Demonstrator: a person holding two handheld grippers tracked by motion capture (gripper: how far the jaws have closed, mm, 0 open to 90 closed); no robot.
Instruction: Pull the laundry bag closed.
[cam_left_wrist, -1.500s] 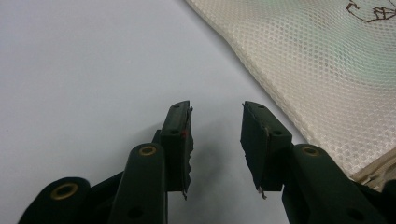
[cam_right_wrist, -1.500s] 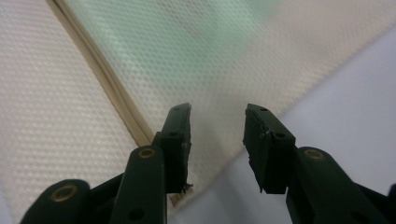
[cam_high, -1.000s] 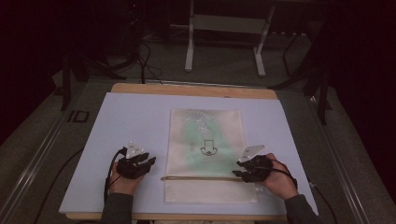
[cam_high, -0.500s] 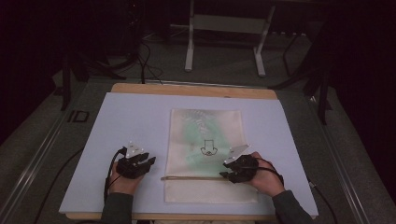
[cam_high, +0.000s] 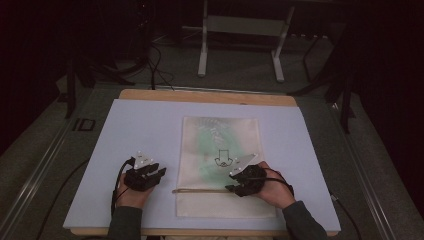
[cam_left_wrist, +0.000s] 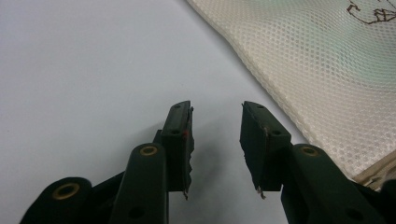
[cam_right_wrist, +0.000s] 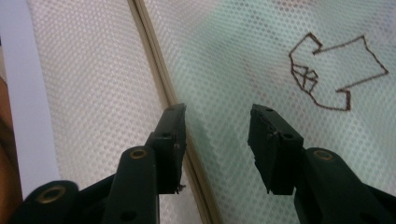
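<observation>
- The high view showed the mesh bag (cam_high: 224, 167) lying flat at the middle of the desk (cam_high: 150, 125), with a zip line (cam_high: 200, 190) across its near part.
- The right gripper view gave the weave and a drawn arrow (cam_right_wrist: 334, 74).
- The right gripper (cam_high: 234, 186) lay low over the zip; its jaws had just been opening and gripped nothing.
- The left gripper (cam_high: 159, 174) rested on the desk beside the bag, its jaws parted and bare.

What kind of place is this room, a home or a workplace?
Probably a lab or recording studio, not a home. A wooden table with a pale blue cover stands among dark surroundings, loose cables cross the grey floor, and a metal stand rises behind it.
</observation>
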